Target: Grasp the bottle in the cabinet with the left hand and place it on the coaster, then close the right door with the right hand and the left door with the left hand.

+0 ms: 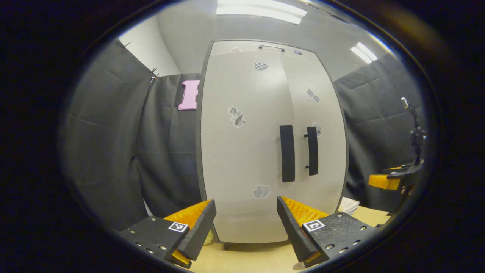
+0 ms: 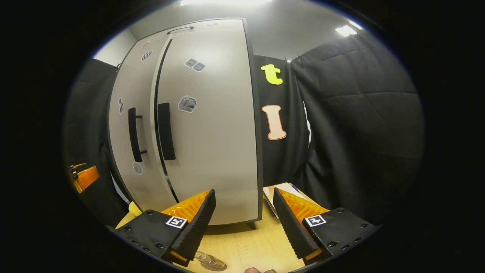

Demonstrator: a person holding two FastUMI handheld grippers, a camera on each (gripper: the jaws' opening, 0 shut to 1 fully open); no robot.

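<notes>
The pale grey cabinet (image 1: 242, 151) stands on the wooden table with both doors against its front. In the left gripper view the left door's black handle (image 1: 287, 153) and the right door's handle (image 1: 312, 150) sit side by side. My left gripper (image 1: 246, 206) hangs open before the left door, holding nothing. My right gripper (image 2: 243, 195) is open in front of the right door (image 2: 212, 125), also holding nothing. A clear glass object, probably the bottle's top (image 2: 208, 260), shows at the bottom edge of the right gripper view. A thin dark seam runs between the doors.
A small stack of books or papers (image 2: 282, 189) lies on the table (image 2: 246, 242) right of the cabinet. A pale yellow thing (image 2: 134, 207) sits at the cabinet's left foot. Black cloth walls close in on both sides. The other gripper (image 1: 384, 181) shows far right.
</notes>
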